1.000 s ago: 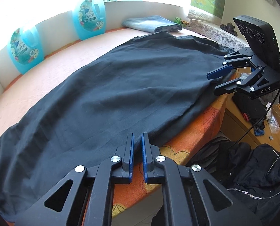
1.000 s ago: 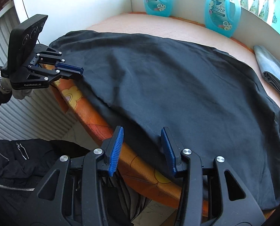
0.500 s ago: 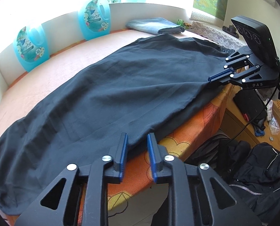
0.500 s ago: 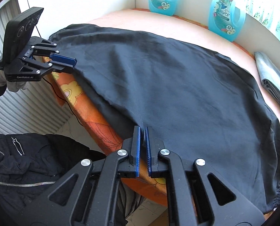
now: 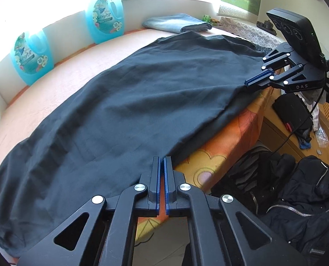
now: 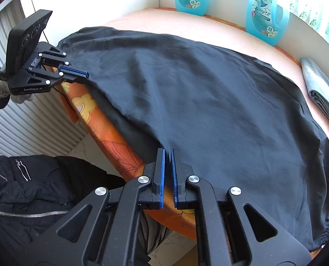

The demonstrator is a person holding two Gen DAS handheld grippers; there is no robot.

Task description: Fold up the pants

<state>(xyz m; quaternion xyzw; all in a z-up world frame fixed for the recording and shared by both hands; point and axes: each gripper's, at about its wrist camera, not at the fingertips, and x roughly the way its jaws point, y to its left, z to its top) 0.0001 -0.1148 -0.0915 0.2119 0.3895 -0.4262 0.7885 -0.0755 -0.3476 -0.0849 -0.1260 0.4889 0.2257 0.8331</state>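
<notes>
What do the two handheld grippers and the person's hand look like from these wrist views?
Both grippers are black linkage frames with silver rivets and blue ribbed pads. The left gripper reads "GenRobot.AI", the right gripper "DAS"; each carries a black box with round sensors. The hand wears a pale glove and black sleeve.

Each view looks forward and steeply down along its own fingers, close above the near edge of the black pants [image 5: 124, 110] that lie beyond the fingertips. Both share the pants, and each sees the other gripper: right gripper [image 5: 248, 82], left gripper [image 6: 87, 74].
</notes>
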